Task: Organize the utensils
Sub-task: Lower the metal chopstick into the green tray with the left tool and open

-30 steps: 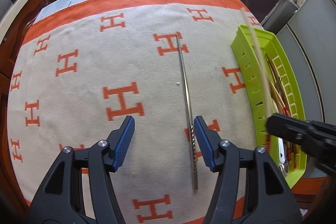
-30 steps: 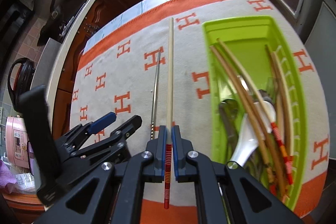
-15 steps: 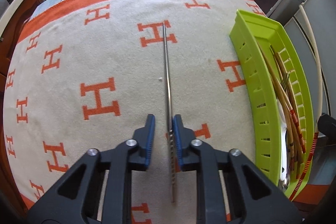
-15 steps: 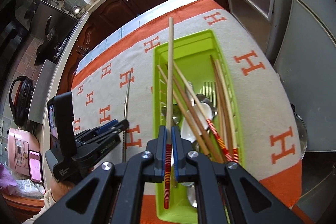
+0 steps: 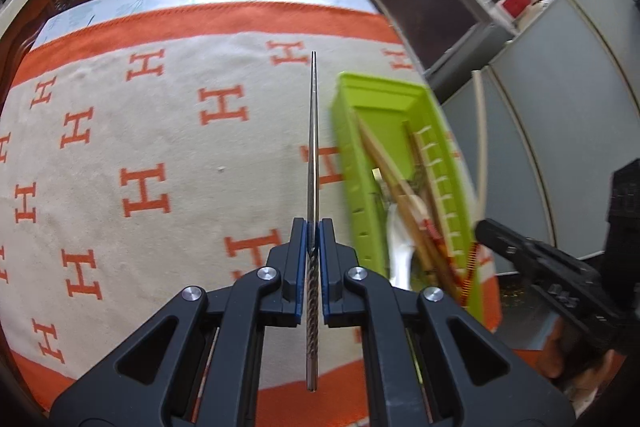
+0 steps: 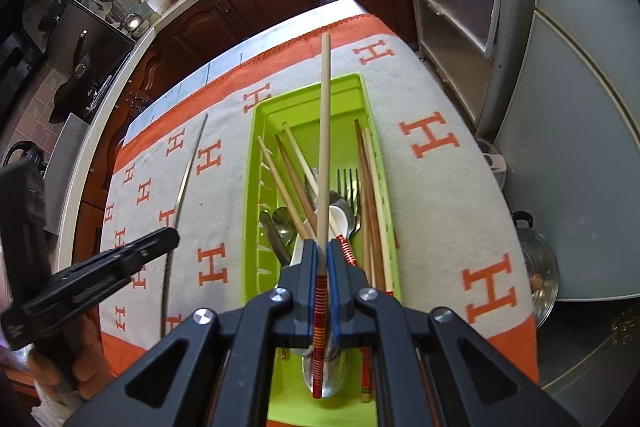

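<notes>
Left jaws: my left gripper (image 5: 313, 227) had just closed; the blue pads pinched the thin silver metal chopstick (image 5: 313, 147) at its twisted handle end.
Metal chopstick, place: held clear of the beige cloth with orange H marks (image 5: 160, 131) on the bench, its tip pointing away from me, just beside the lime-green plastic utensil tray (image 5: 360, 187).
Right jaws: my right gripper (image 6: 321, 251) was pressed on the pale wooden chopstick with the red-striped end (image 6: 325, 131), gripping just above the stripes.
Wooden chopstick, place: hanging over the tray (image 6: 251, 187), above the brown chopsticks (image 6: 294, 179), fork (image 6: 347, 183) and white spoon (image 6: 304, 247) already inside.
Handling: I judged both sticks light and stiff. The metal one looked smooth and likely to slip or swivel, so the ridged twisted section was the sensible hold.
Since a second earlier: the left jaws had stood wide around the metal stick lying on the cloth; now it was lifted. The right gripper had carried its stick from over the cloth to above the tray.
</notes>
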`<state>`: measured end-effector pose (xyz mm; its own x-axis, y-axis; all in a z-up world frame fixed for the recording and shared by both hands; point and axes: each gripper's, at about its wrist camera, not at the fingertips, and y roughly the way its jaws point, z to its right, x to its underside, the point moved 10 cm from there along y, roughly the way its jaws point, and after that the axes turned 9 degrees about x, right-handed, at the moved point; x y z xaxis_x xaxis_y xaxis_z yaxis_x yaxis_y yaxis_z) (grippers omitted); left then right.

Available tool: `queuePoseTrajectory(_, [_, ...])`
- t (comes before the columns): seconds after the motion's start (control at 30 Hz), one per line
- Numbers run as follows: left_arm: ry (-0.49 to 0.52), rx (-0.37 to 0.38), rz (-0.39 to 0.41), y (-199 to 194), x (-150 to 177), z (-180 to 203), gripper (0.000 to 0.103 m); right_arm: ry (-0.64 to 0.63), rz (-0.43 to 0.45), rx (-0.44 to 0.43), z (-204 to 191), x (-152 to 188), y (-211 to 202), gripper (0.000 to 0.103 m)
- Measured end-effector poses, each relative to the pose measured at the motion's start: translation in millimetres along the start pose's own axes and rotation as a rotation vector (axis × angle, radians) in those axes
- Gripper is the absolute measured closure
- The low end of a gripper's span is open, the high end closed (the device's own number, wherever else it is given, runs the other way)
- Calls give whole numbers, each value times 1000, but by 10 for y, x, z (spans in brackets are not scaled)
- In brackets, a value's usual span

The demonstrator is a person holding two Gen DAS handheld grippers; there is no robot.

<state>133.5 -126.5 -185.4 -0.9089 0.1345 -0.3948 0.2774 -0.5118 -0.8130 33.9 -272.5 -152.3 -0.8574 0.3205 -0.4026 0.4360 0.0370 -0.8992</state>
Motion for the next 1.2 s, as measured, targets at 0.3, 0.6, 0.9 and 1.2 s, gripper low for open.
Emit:
queuePoseTrajectory(0.3, [41,79,-10,-58,-42,652,99,-29,13,45,75,-38,-26,97])
queuePoseTrajectory(0.6, [60,77,-78,195,84,905,99,0,13,48,137,-99,-18,97])
queuePoseTrajectory(0.9, [73,78,-132,297,176,963,99,27,43,43,197,-142,-145,96])
queuePoseTrajectory(1.2, [127,22,-118,170,234,924,98,18,49,34,156,-118,-221,96])
